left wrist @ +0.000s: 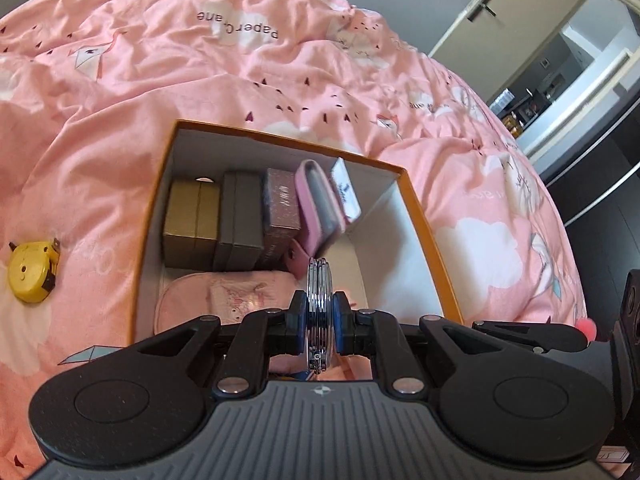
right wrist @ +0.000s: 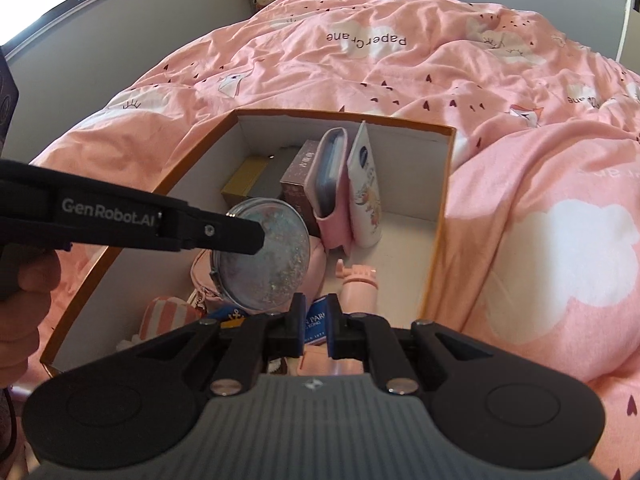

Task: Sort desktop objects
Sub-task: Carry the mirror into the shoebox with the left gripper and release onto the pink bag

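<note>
An orange-rimmed cardboard box point(left wrist: 288, 142) point(right wrist: 344, 118) stands open on the pink bed. My left gripper point(left wrist: 319, 304) is shut on a round glitter-faced compact mirror point(left wrist: 319, 312), seen edge-on over the box's near end. In the right wrist view this left gripper point(right wrist: 256, 236) reaches in from the left and holds the mirror point(right wrist: 268, 256) above a pink pouch point(right wrist: 208, 268). My right gripper point(right wrist: 316, 312) hangs over the near part of the box, its jaws almost together. A blue printed item point(right wrist: 316, 316) lying in the box shows through the narrow gap.
Standing in the box are a gold box point(left wrist: 192, 224), a grey box point(left wrist: 238, 220), a glittery box point(left wrist: 282, 204), a pink case point(left wrist: 320, 200) and a white tube point(right wrist: 366, 204). A pink bottle point(right wrist: 360, 284) lies on its floor. A yellow tape measure point(left wrist: 32, 272) lies on the quilt, left.
</note>
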Available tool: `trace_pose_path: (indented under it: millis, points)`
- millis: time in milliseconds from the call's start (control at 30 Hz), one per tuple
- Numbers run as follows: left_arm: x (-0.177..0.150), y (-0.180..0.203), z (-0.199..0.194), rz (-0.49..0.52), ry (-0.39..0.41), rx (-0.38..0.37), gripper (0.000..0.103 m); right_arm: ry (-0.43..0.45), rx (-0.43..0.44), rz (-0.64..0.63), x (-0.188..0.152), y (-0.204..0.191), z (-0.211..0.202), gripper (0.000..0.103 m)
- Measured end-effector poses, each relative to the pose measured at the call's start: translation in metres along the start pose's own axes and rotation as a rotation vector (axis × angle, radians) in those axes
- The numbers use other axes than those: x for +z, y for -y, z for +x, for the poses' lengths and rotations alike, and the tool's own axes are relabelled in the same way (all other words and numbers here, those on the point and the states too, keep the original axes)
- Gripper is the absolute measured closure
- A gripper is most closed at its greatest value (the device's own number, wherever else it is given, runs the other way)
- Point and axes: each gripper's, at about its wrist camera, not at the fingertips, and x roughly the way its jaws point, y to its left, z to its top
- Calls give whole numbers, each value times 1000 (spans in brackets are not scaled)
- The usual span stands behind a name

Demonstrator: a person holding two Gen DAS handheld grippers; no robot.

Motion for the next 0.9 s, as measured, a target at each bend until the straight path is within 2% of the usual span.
trace_pose_path:
  millis: [200, 333, 567, 700, 767, 900]
  points:
    - [6, -26, 4, -78, -11, 24, 88, -6, 38, -59, 15, -19, 17, 90]
    - [5, -33, 15, -113, -42, 1, 88, -35, 88, -72, 19, -28, 31, 90]
    - [6, -28, 18, -60, -56, 32, 88, -57, 92, -39, 21, -27, 40, 87]
    - [7, -20, 8, 13, -37, 75, 83, -62, 85, -37, 21, -28, 42, 86]
    - [8, -20, 4, 22, -26, 84, 76, -64, 87, -34, 21, -29, 44, 86]
    - [9, -21, -10, 35, 5, 96, 75, -68, 93, -22, 20, -29, 46, 85]
